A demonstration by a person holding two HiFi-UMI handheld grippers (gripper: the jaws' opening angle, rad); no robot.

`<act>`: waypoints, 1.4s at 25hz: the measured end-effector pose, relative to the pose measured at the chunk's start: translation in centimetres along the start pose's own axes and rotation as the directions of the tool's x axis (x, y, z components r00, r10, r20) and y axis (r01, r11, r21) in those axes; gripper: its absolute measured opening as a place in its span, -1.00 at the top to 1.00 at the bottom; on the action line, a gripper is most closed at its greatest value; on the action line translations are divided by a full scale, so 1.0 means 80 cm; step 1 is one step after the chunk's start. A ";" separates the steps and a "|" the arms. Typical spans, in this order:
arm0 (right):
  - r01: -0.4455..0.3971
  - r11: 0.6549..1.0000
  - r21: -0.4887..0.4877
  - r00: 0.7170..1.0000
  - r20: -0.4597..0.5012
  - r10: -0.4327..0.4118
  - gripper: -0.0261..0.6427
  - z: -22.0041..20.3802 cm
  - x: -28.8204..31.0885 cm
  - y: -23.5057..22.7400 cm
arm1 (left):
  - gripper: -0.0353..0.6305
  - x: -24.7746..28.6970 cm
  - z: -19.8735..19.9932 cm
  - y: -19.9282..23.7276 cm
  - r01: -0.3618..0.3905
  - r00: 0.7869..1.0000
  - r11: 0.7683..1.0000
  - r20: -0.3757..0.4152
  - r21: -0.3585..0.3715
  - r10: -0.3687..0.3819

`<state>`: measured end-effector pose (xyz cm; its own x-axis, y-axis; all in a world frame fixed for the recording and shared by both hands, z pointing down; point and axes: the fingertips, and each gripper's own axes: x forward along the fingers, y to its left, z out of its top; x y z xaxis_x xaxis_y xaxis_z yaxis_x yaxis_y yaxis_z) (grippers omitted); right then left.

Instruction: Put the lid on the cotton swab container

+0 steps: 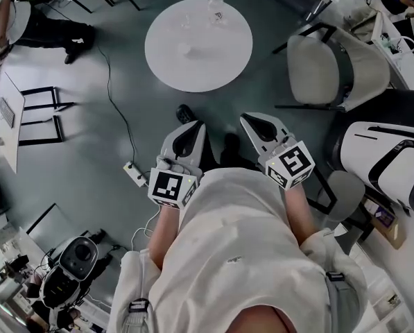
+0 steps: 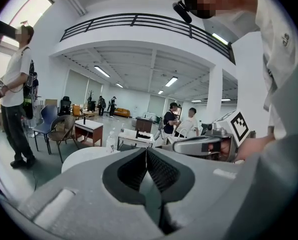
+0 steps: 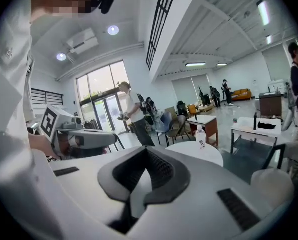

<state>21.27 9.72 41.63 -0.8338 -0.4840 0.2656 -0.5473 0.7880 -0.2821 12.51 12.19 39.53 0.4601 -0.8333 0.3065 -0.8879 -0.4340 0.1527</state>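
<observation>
A round white table stands on the floor ahead of me. On it are a clear bottle at the far edge and two small pale items, one behind the other; they are too small to tell container from lid. My left gripper and right gripper are held close to my body, well short of the table. Both are shut with nothing between the jaws. In the left gripper view the shut jaws point toward the table; the right gripper view shows the same, with the table and bottle beyond.
A grey chair stands right of the table, a white machine further right. A cable and power strip lie on the floor at left. A person stands at far left; other people, desks and chairs fill the room behind.
</observation>
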 end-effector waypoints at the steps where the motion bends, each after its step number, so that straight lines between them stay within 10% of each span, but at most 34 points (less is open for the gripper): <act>1: -0.022 1.000 -0.005 0.999 0.034 0.022 0.90 0.008 -0.004 0.007 | 0.86 -0.004 0.000 -0.003 -0.012 1.000 1.000 0.007 -0.002 0.012; 13: -0.088 0.991 -0.101 0.979 0.175 0.105 0.91 0.063 -0.036 0.046 | 0.86 -0.031 0.015 -0.020 -0.055 0.996 0.998 0.066 0.027 0.053; 35: -0.103 0.988 -0.112 0.983 0.138 0.118 0.91 0.054 -0.024 0.064 | 0.86 -0.049 0.008 -0.008 -0.069 0.996 0.997 0.057 0.020 0.068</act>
<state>19.74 13.02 35.74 -0.8946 -0.4354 0.1005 -0.4468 0.8713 -0.2029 11.31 15.53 37.65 0.3984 -0.8790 0.2619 -0.9172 -0.3821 0.1128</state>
